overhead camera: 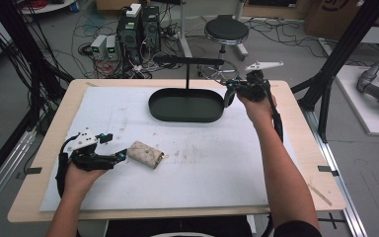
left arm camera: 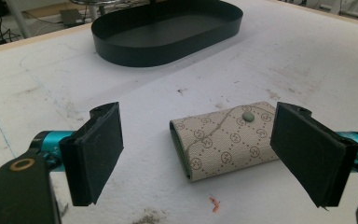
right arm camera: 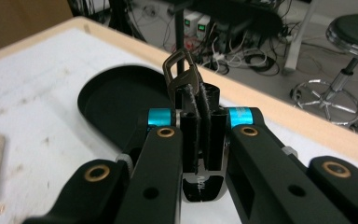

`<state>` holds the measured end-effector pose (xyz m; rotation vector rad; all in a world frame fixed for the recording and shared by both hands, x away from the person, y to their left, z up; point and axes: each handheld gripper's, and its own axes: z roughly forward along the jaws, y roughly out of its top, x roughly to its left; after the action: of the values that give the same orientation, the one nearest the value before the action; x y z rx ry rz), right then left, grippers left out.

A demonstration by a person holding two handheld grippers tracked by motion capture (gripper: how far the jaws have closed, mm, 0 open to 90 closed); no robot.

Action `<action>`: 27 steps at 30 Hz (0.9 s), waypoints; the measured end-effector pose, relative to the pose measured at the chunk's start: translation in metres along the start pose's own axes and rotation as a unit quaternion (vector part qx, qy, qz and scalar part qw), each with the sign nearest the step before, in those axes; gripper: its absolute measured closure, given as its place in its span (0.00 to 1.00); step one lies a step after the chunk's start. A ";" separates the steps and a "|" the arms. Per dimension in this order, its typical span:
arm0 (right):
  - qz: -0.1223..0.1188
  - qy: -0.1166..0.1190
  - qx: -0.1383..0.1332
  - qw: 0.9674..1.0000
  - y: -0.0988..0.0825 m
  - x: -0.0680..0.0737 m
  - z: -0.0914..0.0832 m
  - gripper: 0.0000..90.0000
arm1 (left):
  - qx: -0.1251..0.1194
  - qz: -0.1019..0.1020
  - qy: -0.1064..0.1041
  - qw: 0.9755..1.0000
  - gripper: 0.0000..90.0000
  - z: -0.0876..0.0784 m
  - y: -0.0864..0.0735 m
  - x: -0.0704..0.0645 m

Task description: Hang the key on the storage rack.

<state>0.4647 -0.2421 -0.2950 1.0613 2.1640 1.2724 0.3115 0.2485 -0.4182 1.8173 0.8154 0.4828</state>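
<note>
The left tool (left arm camera: 198, 158) is sitting low over the tabletop (overhead camera: 217, 168) with its jaws standing wide apart, and a small beige patterned pouch (left arm camera: 226, 140) is lying flat on the white surface between them, touching neither pad as far as the left gripper view shows; a round snap is showing on its flap. In the high view this tool (overhead camera: 121, 155) is resting at the near left, its tips just beside the pouch (overhead camera: 146, 154). The right tool (right arm camera: 199, 100) is pinching its jaws together on a thin metal clip (right arm camera: 179, 70) that is sticking up from between the pads. In the high view it (overhead camera: 228, 91) is hovering at the right end of a black oval tray (overhead camera: 186, 105), which is standing at the far middle of the tabletop, with a thin post rising from it.
</note>
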 end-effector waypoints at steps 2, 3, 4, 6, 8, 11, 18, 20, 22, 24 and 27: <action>-0.003 -0.006 0.005 1.000 0.007 0.000 0.003 0.98 | 0.000 -0.001 0.000 1.000 0.19 0.000 0.000 0.000; -0.006 -0.009 0.006 1.000 0.011 -0.001 0.005 0.98 | 0.000 -0.001 0.000 1.000 0.19 0.000 0.000 0.000; -0.008 -0.013 0.002 1.000 0.013 -0.001 0.006 0.98 | 0.000 -0.001 0.000 1.000 0.19 -0.001 0.000 0.001; -0.009 -0.018 0.003 1.000 0.020 -0.003 0.011 0.98 | -0.001 -0.002 0.000 1.000 0.19 -0.001 0.000 0.001; -0.006 -0.018 0.004 1.000 0.022 -0.004 0.013 0.98 | -0.001 -0.002 0.000 1.000 0.19 -0.001 0.000 0.001; -0.003 -0.024 0.007 1.000 0.027 -0.008 0.019 0.98 | -0.001 -0.003 0.000 1.000 0.19 -0.001 -0.001 0.001; 0.010 -0.029 0.009 0.999 0.032 -0.015 0.029 0.98 | 0.000 -0.004 0.000 1.000 0.19 -0.001 -0.001 0.002; 0.019 -0.029 0.010 0.999 0.030 -0.020 0.032 0.98 | 0.001 -0.005 0.000 1.000 0.19 0.000 -0.002 0.003; 0.019 -0.029 0.012 0.999 0.030 -0.021 0.033 0.98 | 0.002 -0.006 -0.001 1.000 0.19 0.000 -0.002 0.002; 0.023 -0.031 0.015 0.999 0.029 -0.022 0.035 0.98 | 0.002 -0.007 0.000 1.000 0.19 0.000 -0.003 0.002; 0.025 -0.032 0.014 0.999 0.028 -0.025 0.038 0.98 | 0.003 -0.008 -0.001 1.000 0.19 0.001 -0.003 0.002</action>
<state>0.5168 -0.2327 -0.2906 1.1581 2.1272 1.2163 0.3128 0.2501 -0.4216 1.8141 0.8307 0.4683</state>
